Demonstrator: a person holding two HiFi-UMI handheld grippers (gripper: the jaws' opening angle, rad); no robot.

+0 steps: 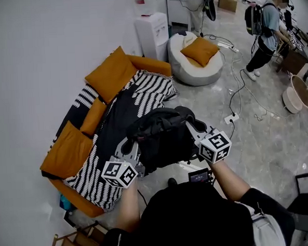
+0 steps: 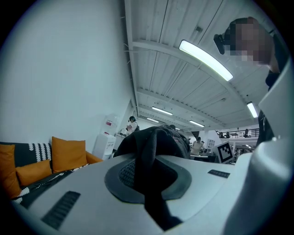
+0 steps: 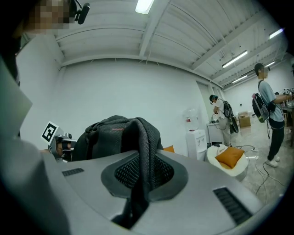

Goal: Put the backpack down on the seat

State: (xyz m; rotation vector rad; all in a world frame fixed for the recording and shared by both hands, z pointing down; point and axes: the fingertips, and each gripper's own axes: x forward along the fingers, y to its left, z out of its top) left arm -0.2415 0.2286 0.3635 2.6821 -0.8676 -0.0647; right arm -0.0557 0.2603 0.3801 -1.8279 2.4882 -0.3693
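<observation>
A black backpack (image 1: 162,135) hangs in the air in front of me, over the front edge of the sofa (image 1: 151,63). The sofa seat is covered by a black-and-white striped blanket (image 1: 89,173). My left gripper (image 1: 133,147) is shut on one black strap (image 2: 149,183), with the backpack (image 2: 156,140) bulging just beyond the jaws. My right gripper (image 1: 193,129) is shut on a mesh shoulder strap (image 3: 142,170) on the bag's other side, the backpack (image 3: 108,135) rising behind it. Both grippers point level.
Orange cushions (image 1: 112,73) line the sofa back against the white wall. Further right are a white beanbag (image 1: 192,73) with a cushion, a water dispenser (image 1: 152,35), floor cables and a power strip (image 1: 232,118). A person (image 1: 265,32) stands far right beside a basket (image 1: 298,93).
</observation>
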